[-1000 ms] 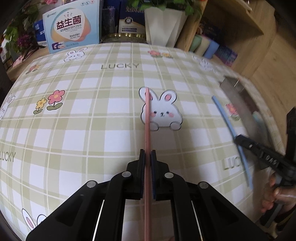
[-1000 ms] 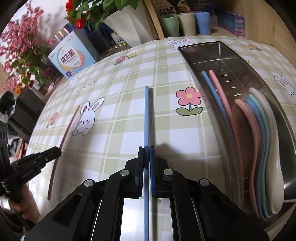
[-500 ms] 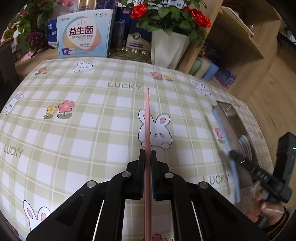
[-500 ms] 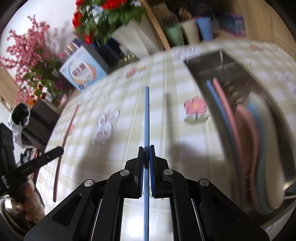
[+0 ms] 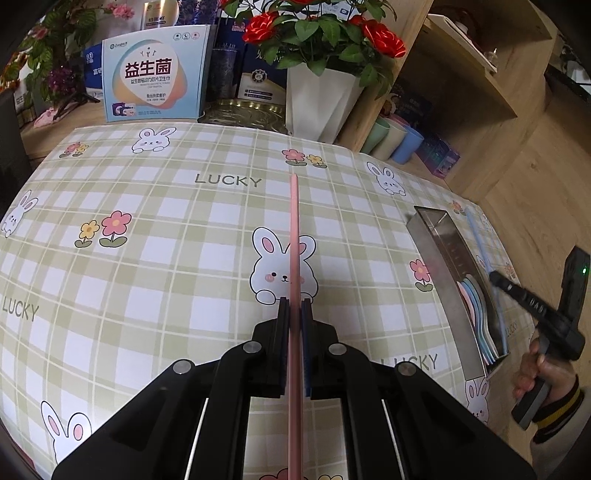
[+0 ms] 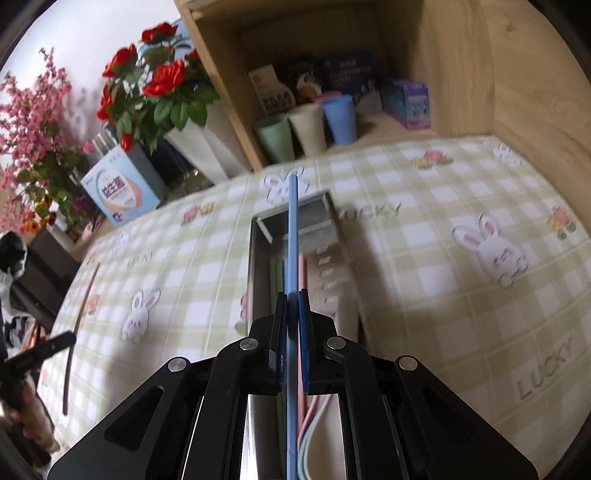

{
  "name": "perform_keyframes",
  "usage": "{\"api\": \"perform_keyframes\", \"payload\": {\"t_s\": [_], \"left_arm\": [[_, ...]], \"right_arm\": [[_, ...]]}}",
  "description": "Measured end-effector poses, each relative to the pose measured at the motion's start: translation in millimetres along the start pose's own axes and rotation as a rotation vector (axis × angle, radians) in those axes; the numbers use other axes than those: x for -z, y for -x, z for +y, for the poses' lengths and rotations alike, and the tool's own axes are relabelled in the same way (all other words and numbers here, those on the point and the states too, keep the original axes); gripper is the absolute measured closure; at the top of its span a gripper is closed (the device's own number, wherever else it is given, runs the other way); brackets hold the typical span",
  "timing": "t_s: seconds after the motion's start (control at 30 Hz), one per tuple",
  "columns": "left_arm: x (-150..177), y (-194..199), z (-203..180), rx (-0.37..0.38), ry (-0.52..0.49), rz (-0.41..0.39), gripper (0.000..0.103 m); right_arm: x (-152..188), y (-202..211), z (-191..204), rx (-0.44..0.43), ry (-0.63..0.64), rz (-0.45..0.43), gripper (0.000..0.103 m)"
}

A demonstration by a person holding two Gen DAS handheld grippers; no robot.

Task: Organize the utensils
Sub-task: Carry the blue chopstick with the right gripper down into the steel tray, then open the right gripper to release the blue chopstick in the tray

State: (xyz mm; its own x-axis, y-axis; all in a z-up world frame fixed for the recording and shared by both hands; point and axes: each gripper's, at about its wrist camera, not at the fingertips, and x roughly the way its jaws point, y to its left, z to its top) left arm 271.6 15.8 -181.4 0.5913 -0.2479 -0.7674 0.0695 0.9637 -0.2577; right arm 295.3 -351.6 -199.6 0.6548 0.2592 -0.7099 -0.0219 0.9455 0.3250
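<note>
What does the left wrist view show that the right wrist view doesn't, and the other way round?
Only the left wrist view shows the left gripper shut on the pink chopstick up close. Only the right wrist view shows the right gripper clamping the blue chopstick directly above the metal tray. Both show the tray, the red roses and the checked tablecloth.

Tray point(image 6: 258, 266) open above — spoons point(image 5: 474, 306) fill near end.

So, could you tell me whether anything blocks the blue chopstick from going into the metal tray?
Nothing visible does. The right claw holds the blue chopstick above the open metal tray, lengthwise. Spoons and chopsticks already lie inside.
</note>
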Motion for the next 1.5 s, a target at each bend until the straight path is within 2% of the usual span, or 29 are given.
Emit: {"api": "perform_keyframes", "payload": {"t_s": [0.33,0.8,1.0,1.27,1.4,1.5], "left_arm": [[3.6,-0.9,-1.3,-0.001,0.011,0.02,0.097],[7.6,-4.0,-14.7,0.016,-0.016,0.044,0.097],[7.4,-2.7,-16.7,0.014,-0.019,0.045,0.097],[8.3,-1.6,-20.4,0.026,-0.018,0.054,0.097],[7.0,-3.3,-27.0,0.039,-0.025,0.068,0.097],[7.6,-7.0,-36.8,0.038,-0.054,0.079,0.097]], "right_arm": [[11.1,-28.6,0.4,-0.013,-0.023,0.099,0.097],[18.7,-29.6,-0.1,-0.032,-0.045,0.131,0.097],[15.6,-26.1,-0.3,-0.027,-0.064,0.127,0.096],[0.5,2.0,-5.8,-0.036,-0.098,0.042,0.096],[-4.9,15.8,-12.0,0.02,-0.1,0.013,0.095],[-6.6,19.7,-14.2,0.081,-0.086,0.043,0.093]]}}
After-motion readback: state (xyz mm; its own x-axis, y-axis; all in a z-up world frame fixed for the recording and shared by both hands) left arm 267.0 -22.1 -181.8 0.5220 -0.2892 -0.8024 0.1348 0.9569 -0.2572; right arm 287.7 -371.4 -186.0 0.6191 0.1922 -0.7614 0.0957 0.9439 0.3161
